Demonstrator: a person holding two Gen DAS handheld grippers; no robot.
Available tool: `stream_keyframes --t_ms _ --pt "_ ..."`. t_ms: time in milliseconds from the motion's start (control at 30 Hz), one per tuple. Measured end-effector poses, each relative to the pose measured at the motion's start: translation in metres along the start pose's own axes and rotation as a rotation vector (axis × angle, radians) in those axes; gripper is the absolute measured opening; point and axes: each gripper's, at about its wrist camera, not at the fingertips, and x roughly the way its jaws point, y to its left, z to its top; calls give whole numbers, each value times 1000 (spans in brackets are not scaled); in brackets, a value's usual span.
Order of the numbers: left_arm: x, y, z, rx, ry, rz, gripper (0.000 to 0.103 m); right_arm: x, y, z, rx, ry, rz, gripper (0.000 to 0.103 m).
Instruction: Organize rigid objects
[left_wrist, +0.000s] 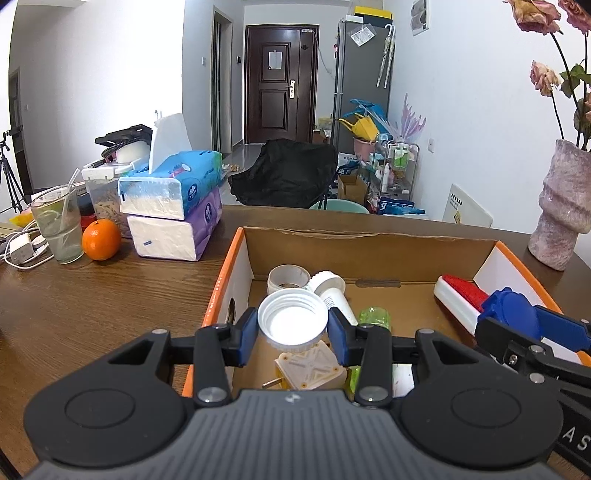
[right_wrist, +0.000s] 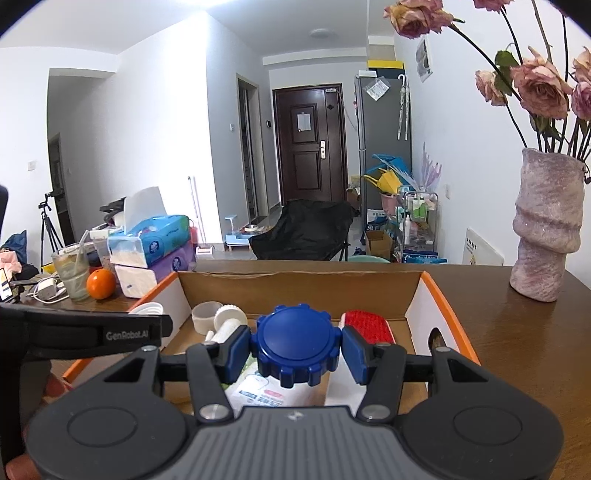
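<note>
White plastic sits nearest to me in the left wrist view: my left gripper (left_wrist: 292, 330) is clamped on a wide white screw lid (left_wrist: 293, 319), its threaded hollow facing me, both blue pads pressing its rim. It hangs over the open cardboard box (left_wrist: 369, 247). Just under it, at six o'clock, lies a cream plug adapter (left_wrist: 310, 371) on the box floor. At three o'clock of the lid I see a small green piece (left_wrist: 375, 317), too small to name. Beyond, at twelve o'clock, a white ribbed-head tube (left_wrist: 330, 291) lies beside a roll of tape (left_wrist: 288, 278). At two o'clock a red-bristled brush (left_wrist: 460, 297) lies by the box's right wall.

In the right wrist view my right gripper (right_wrist: 298, 349) is closed around a blue knurled cap (right_wrist: 298, 343), also above the box, with a printed white pouch (right_wrist: 266, 395) beneath it.

Farther out on the wooden table (left_wrist: 92, 295), at ten o'clock, stand an orange (left_wrist: 101, 240), a glass with a straw (left_wrist: 59, 225) and stacked tissue packs (left_wrist: 173, 206). At two o'clock is a pink vase (right_wrist: 546, 225) of faded roses.
</note>
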Motion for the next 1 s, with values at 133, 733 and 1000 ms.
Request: stream_keyframes --t_ms 133,733,1000 --pt "-1 2 1 -2 6 -8 45 2 0 -1 -6 14 -6 53" --pt "-10 13 7 -44 -21 44 103 2 -21 0 61 28 -72 103" --pt "-31 17 9 -54 -18 41 103 -20 -16 6 58 7 -78 103"
